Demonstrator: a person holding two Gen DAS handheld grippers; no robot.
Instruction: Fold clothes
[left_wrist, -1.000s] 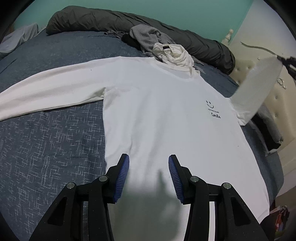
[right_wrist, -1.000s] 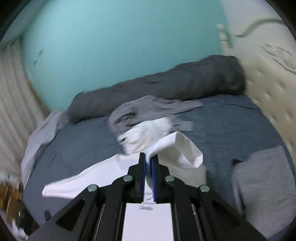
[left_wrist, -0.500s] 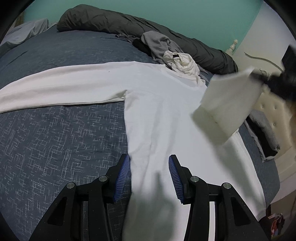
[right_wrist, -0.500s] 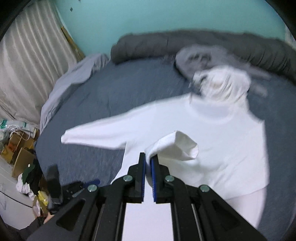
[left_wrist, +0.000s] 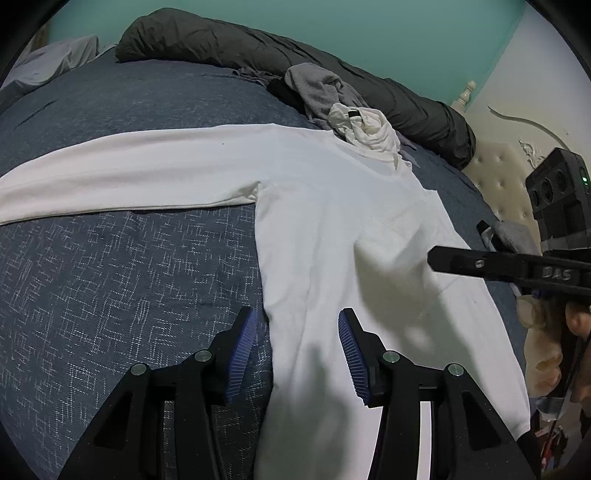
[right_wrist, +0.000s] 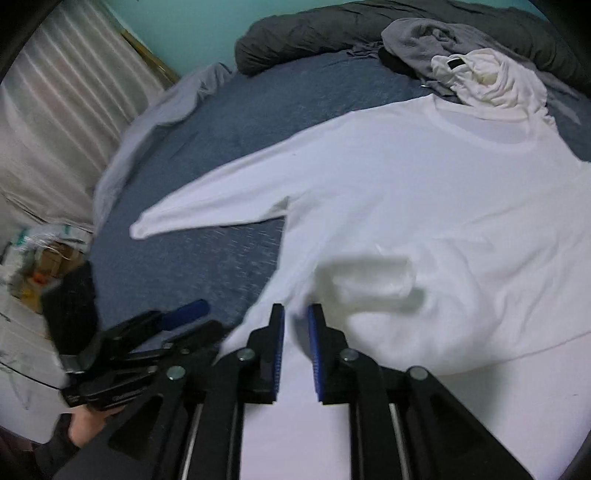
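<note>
A white long-sleeved shirt lies flat on the blue bedspread. One sleeve stretches straight out to the left. The other sleeve is folded across the body, and its cuff rests loose just beyond my right gripper. That gripper stands slightly open over the shirt, and from the left wrist view it shows side-on. My left gripper is open above the shirt's left side edge near the hem, with nothing between its fingers.
A rolled dark grey duvet lies along the far edge of the bed. A grey garment and a balled white one sit by the shirt's collar. A cream headboard is at the right, and a curtain hangs at the left.
My right gripper carried the sleeve across over the shirt's body, lowered it and opened, leaving the cuff on the shirt. The left gripper shifted left to the side edge.
</note>
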